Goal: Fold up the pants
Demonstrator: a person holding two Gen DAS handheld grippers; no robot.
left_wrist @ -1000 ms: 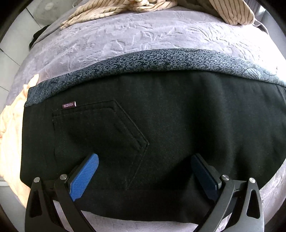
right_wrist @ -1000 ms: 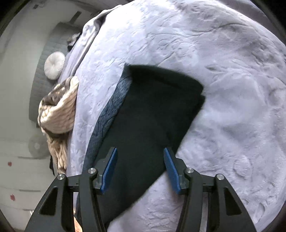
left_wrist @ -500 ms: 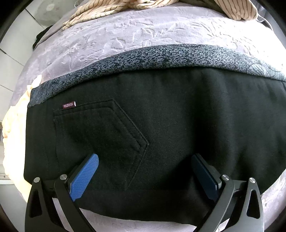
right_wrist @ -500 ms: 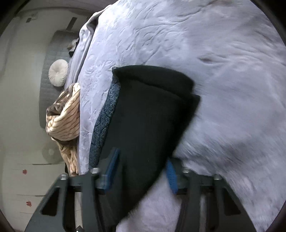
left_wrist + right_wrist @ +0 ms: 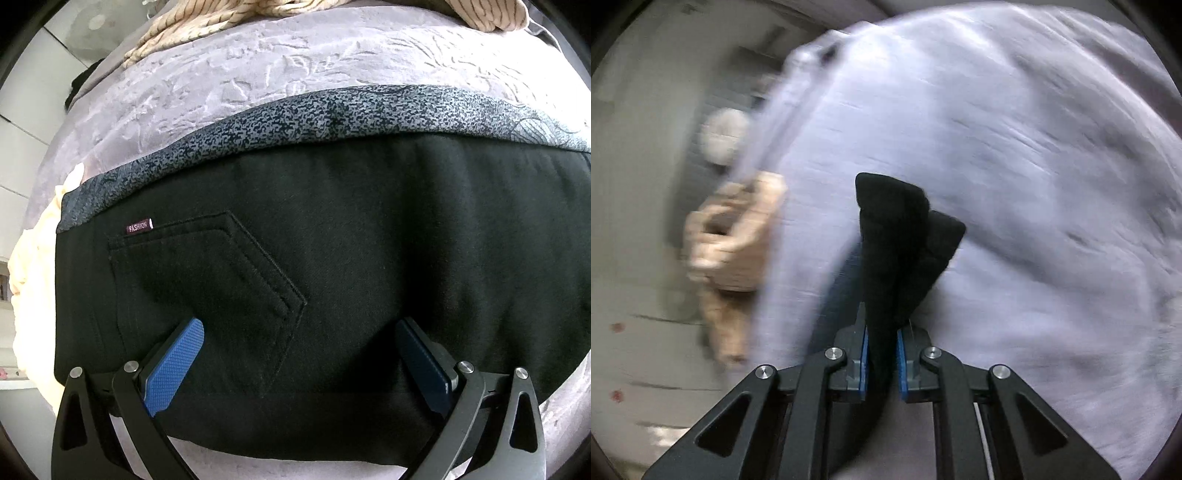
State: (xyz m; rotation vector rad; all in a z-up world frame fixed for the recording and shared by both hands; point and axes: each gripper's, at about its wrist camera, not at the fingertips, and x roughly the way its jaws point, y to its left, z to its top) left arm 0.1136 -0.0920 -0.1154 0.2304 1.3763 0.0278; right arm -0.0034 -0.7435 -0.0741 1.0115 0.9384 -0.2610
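Note:
Black pants (image 5: 332, 266) lie flat on the lilac bedspread (image 5: 295, 70), a back pocket with a small "FASHION" tag (image 5: 139, 228) at the left and a speckled grey band (image 5: 332, 118) along the far edge. My left gripper (image 5: 299, 354) hovers open just over the pocket area, its blue pads (image 5: 173, 362) spread wide. In the right wrist view the leg end of the pants (image 5: 901, 236) stands bunched and lifted off the bed. My right gripper (image 5: 881, 350) is closing on it, pads pressing the black cloth from both sides.
A striped beige garment (image 5: 221, 14) is heaped at the far edge of the bed and appears as a beige heap (image 5: 731, 240), blurred, in the right wrist view. A pale yellow cloth (image 5: 33, 266) lies left of the pants. Beyond the bed's left edge are a round white cushion (image 5: 724, 136) and the floor.
My right gripper went from open around the flat leg end to pinched on it, and the cloth has bunched and lifted. The left gripper has stayed open over the pocket.

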